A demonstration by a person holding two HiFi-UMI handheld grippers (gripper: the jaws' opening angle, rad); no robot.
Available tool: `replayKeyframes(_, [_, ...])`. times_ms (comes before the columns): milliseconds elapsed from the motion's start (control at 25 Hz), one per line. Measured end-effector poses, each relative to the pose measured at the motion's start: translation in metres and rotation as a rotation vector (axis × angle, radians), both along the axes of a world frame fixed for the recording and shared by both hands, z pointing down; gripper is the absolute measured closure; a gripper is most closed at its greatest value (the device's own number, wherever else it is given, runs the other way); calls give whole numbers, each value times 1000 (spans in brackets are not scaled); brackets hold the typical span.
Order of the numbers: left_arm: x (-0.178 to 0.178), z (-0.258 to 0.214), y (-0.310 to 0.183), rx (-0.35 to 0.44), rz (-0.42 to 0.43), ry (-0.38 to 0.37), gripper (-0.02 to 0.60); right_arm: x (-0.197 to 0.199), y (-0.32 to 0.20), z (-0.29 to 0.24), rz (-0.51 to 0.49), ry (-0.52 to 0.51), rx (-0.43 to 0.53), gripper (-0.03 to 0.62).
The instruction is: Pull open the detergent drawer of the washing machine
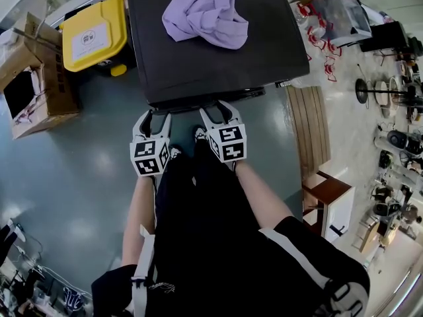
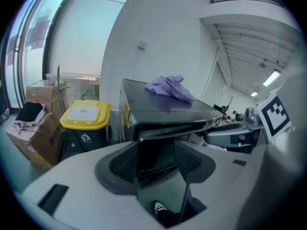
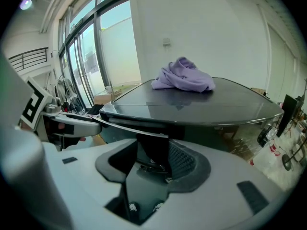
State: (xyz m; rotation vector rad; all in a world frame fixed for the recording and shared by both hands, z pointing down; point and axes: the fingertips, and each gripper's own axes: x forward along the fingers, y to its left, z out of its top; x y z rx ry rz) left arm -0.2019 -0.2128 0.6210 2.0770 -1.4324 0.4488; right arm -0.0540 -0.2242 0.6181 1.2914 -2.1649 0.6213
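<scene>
Bare forearms (image 1: 261, 190) held the white two-jaw left gripper (image 1: 153, 114) and right gripper (image 1: 218, 108) side by side at the front lip of the glossy black washing machine (image 1: 198, 65). They were probably lining up on its detergent drawer, which lay somewhere in that upper front band, indistinguishable and seemingly unopened. Both claws stood wide and empty, with only the dark front panel showing between them. A crumpled lilac cloth (image 1: 208, 12) lay on top.

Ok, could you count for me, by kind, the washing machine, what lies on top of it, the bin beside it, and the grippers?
Washing machine: 1
Purple cloth: 1
Yellow-lidded bin: 1
Grippers: 2 (left gripper, right gripper)
Total: 5
</scene>
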Motion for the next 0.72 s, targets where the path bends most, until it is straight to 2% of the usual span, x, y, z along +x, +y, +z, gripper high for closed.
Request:
replayKeyframes(120, [1,0,0,14,33,-11,347,1,1,1,-72,3,7,405])
replayKeyframes(240, [2,1,-1,25,57,-10,347,-3,-1,2,-145,-6,16,341])
replayKeyframes(320, [3,2,-1,28,66,0,347,-6,-1,3,-172,3,21,330])
replayKeyframes(400, [4,2,-1,32,74,16,347,-8,-2,3,-169,5,18,325])
replayKeyframes(520, [5,3,-6,33,80,36,342,-6,-6,2,-137,-12,19,359])
replayKeyframes(720, [5,4,-3,23,73,16,341,-5,-2,2,-101,-10,13,365])
